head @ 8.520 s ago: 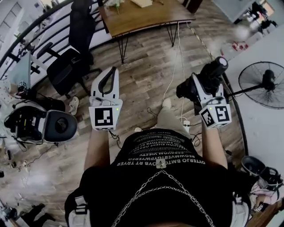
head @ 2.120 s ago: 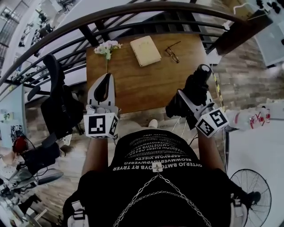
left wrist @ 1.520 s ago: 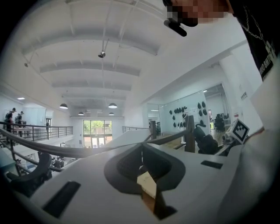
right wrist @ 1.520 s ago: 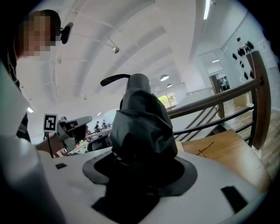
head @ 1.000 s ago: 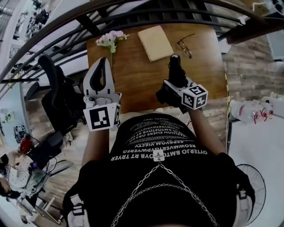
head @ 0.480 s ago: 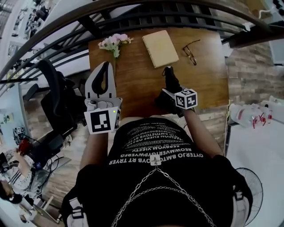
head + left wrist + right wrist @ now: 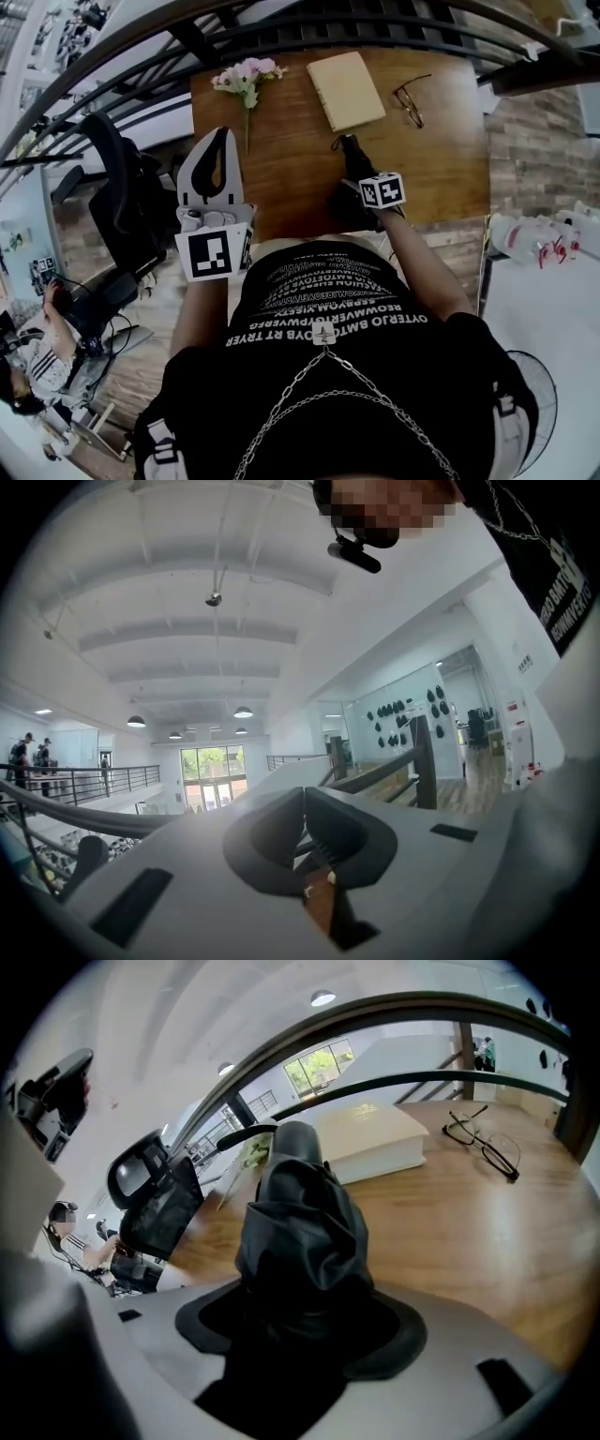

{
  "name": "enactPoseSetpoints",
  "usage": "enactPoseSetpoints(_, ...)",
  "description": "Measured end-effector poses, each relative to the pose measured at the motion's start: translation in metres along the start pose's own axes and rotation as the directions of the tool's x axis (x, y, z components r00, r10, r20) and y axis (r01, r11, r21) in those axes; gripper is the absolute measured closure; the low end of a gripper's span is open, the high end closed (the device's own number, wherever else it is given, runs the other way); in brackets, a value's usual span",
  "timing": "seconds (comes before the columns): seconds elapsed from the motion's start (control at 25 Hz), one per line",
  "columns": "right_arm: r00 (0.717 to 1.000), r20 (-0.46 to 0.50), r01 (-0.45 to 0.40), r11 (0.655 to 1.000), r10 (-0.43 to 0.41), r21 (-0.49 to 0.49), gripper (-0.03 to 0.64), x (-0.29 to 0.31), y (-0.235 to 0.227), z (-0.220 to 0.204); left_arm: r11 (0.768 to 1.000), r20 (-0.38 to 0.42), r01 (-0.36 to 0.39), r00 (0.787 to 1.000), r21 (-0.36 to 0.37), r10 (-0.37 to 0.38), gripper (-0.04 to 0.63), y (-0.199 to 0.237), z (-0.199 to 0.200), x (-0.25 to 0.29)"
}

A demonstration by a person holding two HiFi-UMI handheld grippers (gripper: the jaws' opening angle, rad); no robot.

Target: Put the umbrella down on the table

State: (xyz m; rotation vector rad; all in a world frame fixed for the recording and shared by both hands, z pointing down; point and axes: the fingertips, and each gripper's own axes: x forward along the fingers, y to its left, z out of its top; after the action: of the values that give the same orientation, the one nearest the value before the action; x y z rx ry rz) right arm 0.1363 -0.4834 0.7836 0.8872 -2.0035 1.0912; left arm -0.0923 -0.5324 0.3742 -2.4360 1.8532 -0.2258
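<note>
My right gripper (image 7: 362,187) is shut on a black folded umbrella (image 7: 353,161), its jaws just starting to ease open around it. It points steeply down, and the umbrella's far end is low over the wooden table (image 7: 291,164), near its front edge; I cannot tell if it touches. In the right gripper view the umbrella (image 7: 300,1218) fills the gap between the jaws of that gripper (image 7: 300,1312). My left gripper (image 7: 224,134) hovers level over the table's left front, shut and empty. In the left gripper view its tips (image 7: 303,793) meet.
On the table's far side lie a cream book (image 7: 345,89), a pair of glasses (image 7: 410,98) and a pink flower sprig (image 7: 244,79). A dark railing (image 7: 281,28) runs behind the table. A black office chair (image 7: 122,192) stands to the left.
The person has walked up to the table. Over the last second the right gripper sank and tipped downward, bringing the umbrella low over the table. The left gripper barely shifted.
</note>
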Motion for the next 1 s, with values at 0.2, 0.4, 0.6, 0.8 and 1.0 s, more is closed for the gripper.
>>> enactPoseSetpoints(0.2, 0.999, -0.042, 0.019, 0.999, -0.017, 0.033, 0.292, 0.010, -0.012, -0.008, 1.000, -0.011, -0.027, 1.000, 0.000, 0.027, 0.565, -0.004, -0.001, -0.011)
enactPoseSetpoints(0.4, 0.999, -0.033, 0.009, 1.000, -0.010, -0.020, 0.281, -0.007, -0.010, -0.008, 0.999, 0.000, -0.047, 0.999, -0.003, 0.047, 0.565, -0.011, 0.005, -0.027)
enactPoseSetpoints(0.6, 0.997, 0.070, 0.051, 0.994, -0.045, -0.096, 0.282, -0.052, -0.015, 0.006, 0.998, 0.016, -0.069, 0.997, 0.006, 0.069, 0.565, -0.026, 0.016, -0.039)
enactPoseSetpoints(0.8, 0.966, 0.258, 0.059, 0.984, -0.015, -0.166, 0.354, -0.111, -0.006, 0.028, 0.995, 0.038, -0.097, 0.995, -0.005, 0.097, 0.565, -0.038, 0.027, -0.051)
enactPoseSetpoints(1.0, 0.885, 0.466, 0.134, 0.960, -0.004, -0.246, 0.553, -0.185, 0.013, 0.057, 0.995, 0.055, -0.098, 0.994, 0.006, 0.098, 0.565, -0.052, 0.036, -0.065)
